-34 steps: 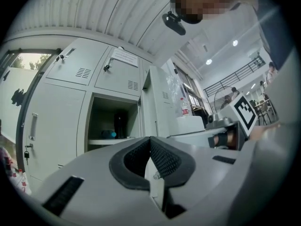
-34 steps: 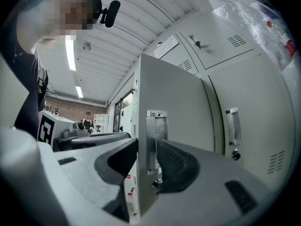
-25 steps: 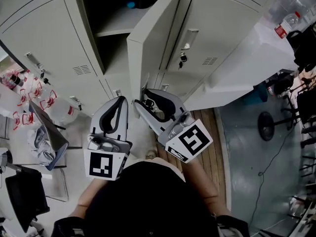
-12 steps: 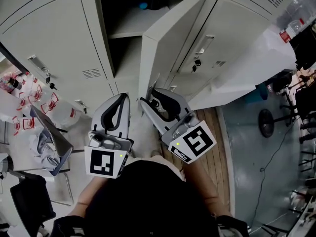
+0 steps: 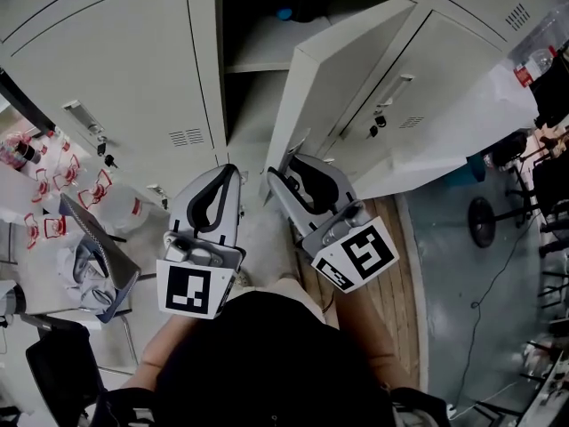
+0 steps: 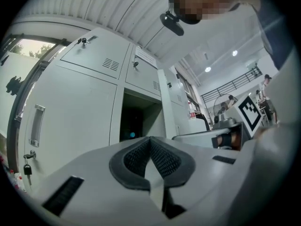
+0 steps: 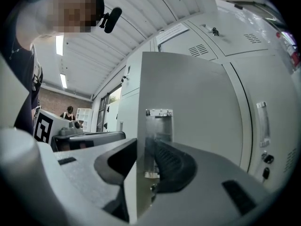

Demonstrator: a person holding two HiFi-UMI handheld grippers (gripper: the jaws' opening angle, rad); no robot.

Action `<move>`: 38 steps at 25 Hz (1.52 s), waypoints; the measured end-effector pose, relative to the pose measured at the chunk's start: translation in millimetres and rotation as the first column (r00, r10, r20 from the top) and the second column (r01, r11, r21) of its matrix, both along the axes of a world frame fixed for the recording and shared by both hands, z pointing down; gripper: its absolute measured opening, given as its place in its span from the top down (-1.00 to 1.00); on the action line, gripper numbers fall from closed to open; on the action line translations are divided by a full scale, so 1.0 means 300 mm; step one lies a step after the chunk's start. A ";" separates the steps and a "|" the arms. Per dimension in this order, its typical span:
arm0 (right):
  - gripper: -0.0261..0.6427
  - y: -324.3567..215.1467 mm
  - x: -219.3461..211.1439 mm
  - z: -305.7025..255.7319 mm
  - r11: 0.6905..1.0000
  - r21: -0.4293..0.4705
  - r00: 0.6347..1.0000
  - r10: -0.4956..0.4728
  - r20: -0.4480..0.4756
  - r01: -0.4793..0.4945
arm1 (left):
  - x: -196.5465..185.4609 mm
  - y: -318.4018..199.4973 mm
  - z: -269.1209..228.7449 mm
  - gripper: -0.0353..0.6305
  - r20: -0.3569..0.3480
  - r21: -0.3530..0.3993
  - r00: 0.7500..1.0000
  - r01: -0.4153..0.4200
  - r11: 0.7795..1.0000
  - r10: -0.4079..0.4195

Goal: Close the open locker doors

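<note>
An open grey locker door (image 5: 342, 83) stands out from the locker bank, beside its dark open compartment (image 5: 253, 56) with a small blue thing (image 5: 284, 13) inside. My right gripper (image 5: 279, 174) is at the door's lower free edge. In the right gripper view the door (image 7: 193, 107) runs between the jaws of the right gripper (image 7: 144, 166), which is shut on that edge by a metal latch plate (image 7: 157, 131). My left gripper (image 5: 228, 176) hangs just left of it, shut and holding nothing. Past the left gripper (image 6: 150, 149), the left gripper view looks into the open compartment (image 6: 136, 121).
A closed locker door (image 5: 107, 69) with handle and hanging keys is on the left, another closed door (image 5: 440, 65) on the right. Bottles and bags (image 5: 62, 181) crowd the left floor. A white covered table (image 5: 462, 123) and a stool base (image 5: 484, 216) stand at the right.
The open door and both grippers have shifted to the right in the head view. The right gripper has stayed on the door's edge, and the left gripper has stayed shut beside it.
</note>
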State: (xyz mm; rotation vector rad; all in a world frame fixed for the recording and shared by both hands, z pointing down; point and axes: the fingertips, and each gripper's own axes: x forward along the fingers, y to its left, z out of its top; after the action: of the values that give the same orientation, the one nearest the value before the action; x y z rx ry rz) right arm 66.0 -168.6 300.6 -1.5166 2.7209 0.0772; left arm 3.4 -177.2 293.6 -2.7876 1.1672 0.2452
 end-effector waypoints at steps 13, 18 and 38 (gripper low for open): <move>0.58 -0.112 -0.058 0.000 0.999 0.006 0.999 0.054 0.001 -0.054 | -0.093 -0.077 0.012 0.89 0.009 -0.013 1.000 0.005 1.000 -0.005; 0.58 -0.159 -0.076 0.000 0.997 0.009 0.997 0.081 -0.003 -0.081 | -0.125 -0.107 0.022 0.89 0.010 -0.021 1.000 0.020 1.000 -0.019; 0.58 -0.334 -0.114 0.000 0.986 0.015 0.986 0.166 -0.029 -0.165 | -0.189 -0.234 0.045 0.89 0.009 -0.045 0.999 0.049 0.998 -0.049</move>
State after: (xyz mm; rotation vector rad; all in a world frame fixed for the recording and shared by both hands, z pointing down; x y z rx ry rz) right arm 31.8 -268.8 300.5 -1.7492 2.6052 0.1215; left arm -53.2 -247.4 307.0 -2.7911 1.2532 0.2064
